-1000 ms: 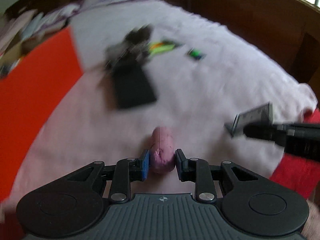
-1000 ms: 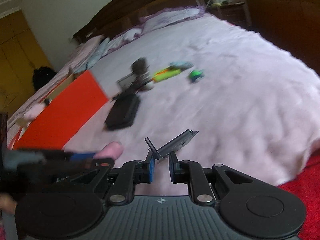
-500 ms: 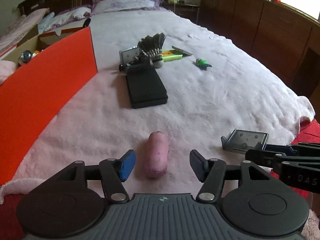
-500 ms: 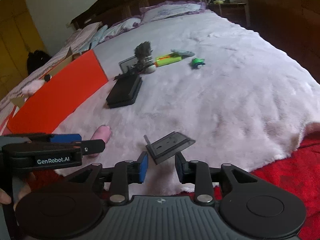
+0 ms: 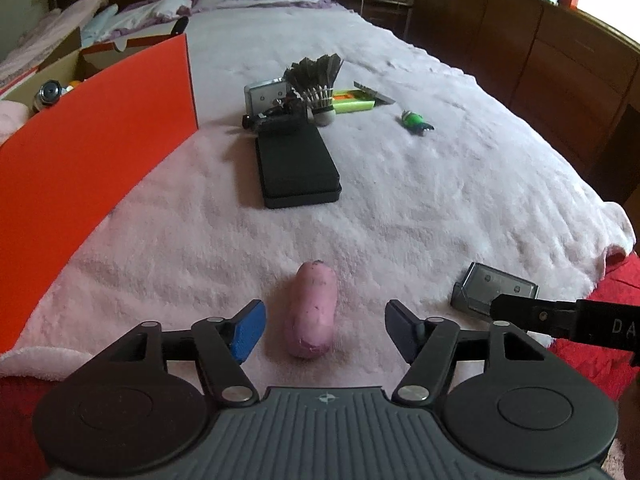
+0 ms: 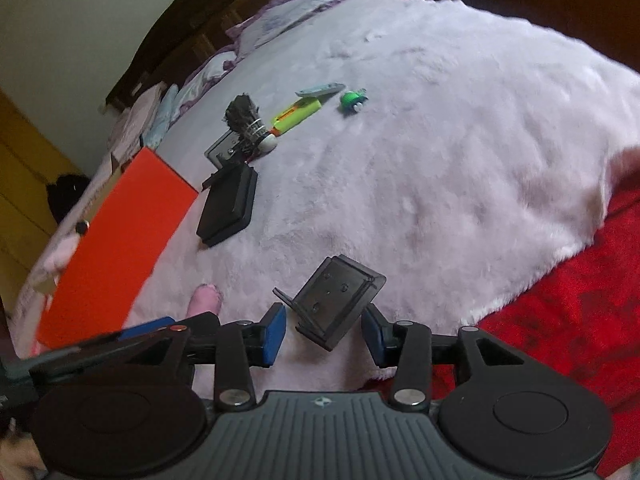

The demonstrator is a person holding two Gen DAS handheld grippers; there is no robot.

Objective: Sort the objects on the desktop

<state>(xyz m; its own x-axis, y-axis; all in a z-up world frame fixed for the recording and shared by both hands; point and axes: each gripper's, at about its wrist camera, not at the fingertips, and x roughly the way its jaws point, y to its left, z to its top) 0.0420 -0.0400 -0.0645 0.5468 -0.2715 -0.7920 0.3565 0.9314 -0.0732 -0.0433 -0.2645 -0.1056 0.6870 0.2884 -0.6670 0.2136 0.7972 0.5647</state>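
left tool: jaws just opened wide, pointing down | right tool: jaws just opened, tilted

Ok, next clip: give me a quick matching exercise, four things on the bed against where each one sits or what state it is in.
Things:
1. pink oblong eraser-like piece
2. smoky transparent plastic case
3. flat black rectangular box
4. small green toy

Places or states:
A. alone on the blanket, right of the far cluster
B. between the open pads of the left gripper, untouched
C. just in front of the dark-feathered shuttlecock
D. lying between the pads of the right gripper, left pad clear of it

Pairs: 1-B, 2-D, 3-C, 4-A
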